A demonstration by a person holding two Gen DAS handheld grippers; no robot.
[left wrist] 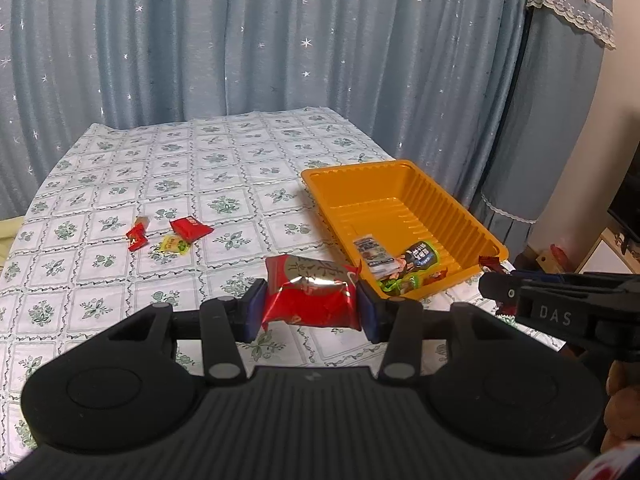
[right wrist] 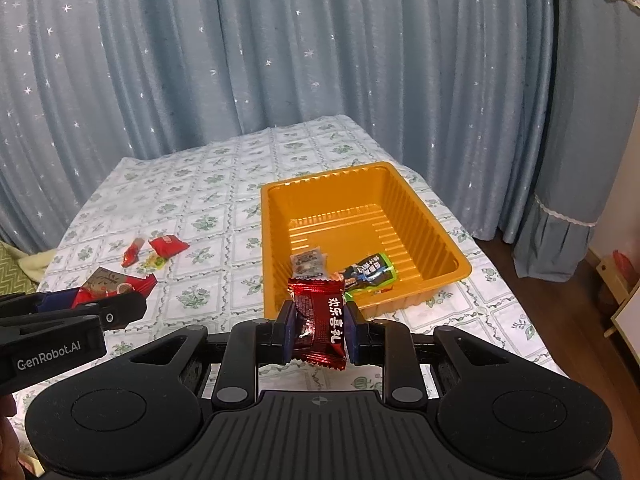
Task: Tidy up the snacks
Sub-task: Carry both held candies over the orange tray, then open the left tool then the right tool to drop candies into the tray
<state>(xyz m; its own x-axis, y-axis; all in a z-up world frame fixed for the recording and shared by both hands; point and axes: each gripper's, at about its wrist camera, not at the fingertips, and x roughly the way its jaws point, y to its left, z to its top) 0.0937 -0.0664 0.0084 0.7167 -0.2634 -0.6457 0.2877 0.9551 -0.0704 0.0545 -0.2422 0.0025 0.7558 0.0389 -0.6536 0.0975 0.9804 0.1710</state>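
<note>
- The left gripper [left wrist: 310, 304] sits low in the centre of the left wrist view, its blue pads clamped on both sides of a red and gold snack packet [left wrist: 310, 294], which is lifted off the tablecloth.
- In the right wrist view the same packet shows at the left edge of the frame, between the left tool's black fingers.
- The right gripper [right wrist: 318, 326] fills the lower centre of the right wrist view, clenched on a dark red candy [right wrist: 318, 322] with white characters down its wrapper; the candy stands upright between the pads, in front of the near wall of the tray.
- The orange tray [right wrist: 424, 224] lies on the right half of the floral tablecloth [right wrist: 200, 200], its ribbed walls showing.
- In the near end of the tray lie a small pale sachet [right wrist: 307, 262] and a black and green packet [right wrist: 370, 276], near each other; in the left wrist view more small green and orange wrappers crowd the tray's near corner.
- On the cloth to the left of the tray, in the middle left of both frames, sits a loose cluster: a red square packet [left wrist: 190, 229], a small red stick-shaped candy [left wrist: 137, 236] and a yellow-green candy [left wrist: 174, 246], the three just beside one another.
- The right tool reaches into the left wrist view from the right edge, a bit of red wrapper showing at its tip.
- A blue curtain [left wrist: 240, 40] with white stars hangs behind the table across the top of both frames.
</note>
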